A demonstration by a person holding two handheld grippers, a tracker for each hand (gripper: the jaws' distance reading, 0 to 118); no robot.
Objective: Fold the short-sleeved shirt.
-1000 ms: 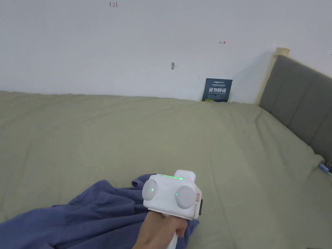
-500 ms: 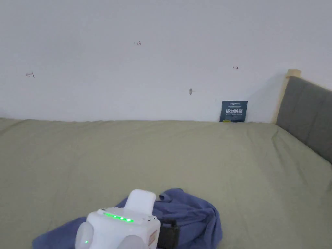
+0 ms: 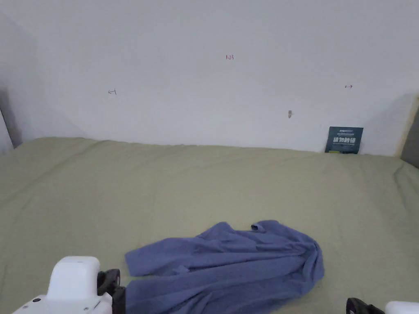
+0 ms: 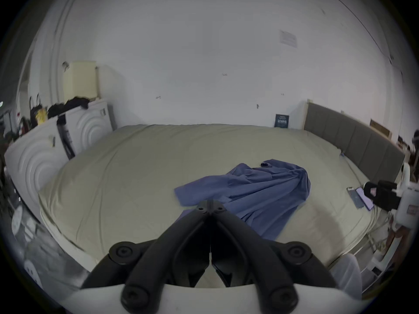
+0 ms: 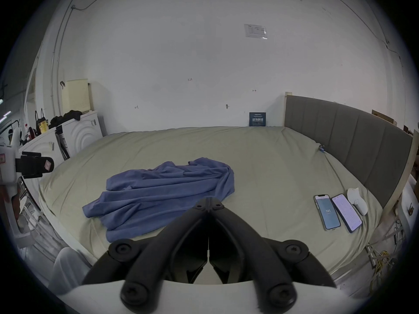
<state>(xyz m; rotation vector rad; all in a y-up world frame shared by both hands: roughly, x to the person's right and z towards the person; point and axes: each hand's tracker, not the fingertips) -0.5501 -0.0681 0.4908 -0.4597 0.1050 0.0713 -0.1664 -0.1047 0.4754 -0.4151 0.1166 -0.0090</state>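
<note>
A blue short-sleeved shirt (image 3: 229, 265) lies crumpled and loose on the olive bed sheet (image 3: 204, 184), nearer the front edge. It also shows in the left gripper view (image 4: 256, 187) and the right gripper view (image 5: 163, 189). My left gripper (image 4: 210, 205) is held back from the shirt's near left side, jaws shut with nothing between them. My right gripper (image 5: 209, 202) hovers off the shirt's near right side, also shut and empty. In the head view, the left gripper (image 3: 112, 282) and right gripper (image 3: 358, 306) peek in at the bottom corners.
Two phones (image 5: 326, 212) and a small white object (image 5: 357, 201) lie on the bed's right side by the grey headboard (image 5: 351, 137). White cabinets (image 5: 77, 131) stand to the left. A dark sign (image 3: 343, 140) leans on the wall.
The gripper that was over the shirt has drawn back to the near edge. The shirt now lies free and spread wider. The head camera has turned left and pulled back.
</note>
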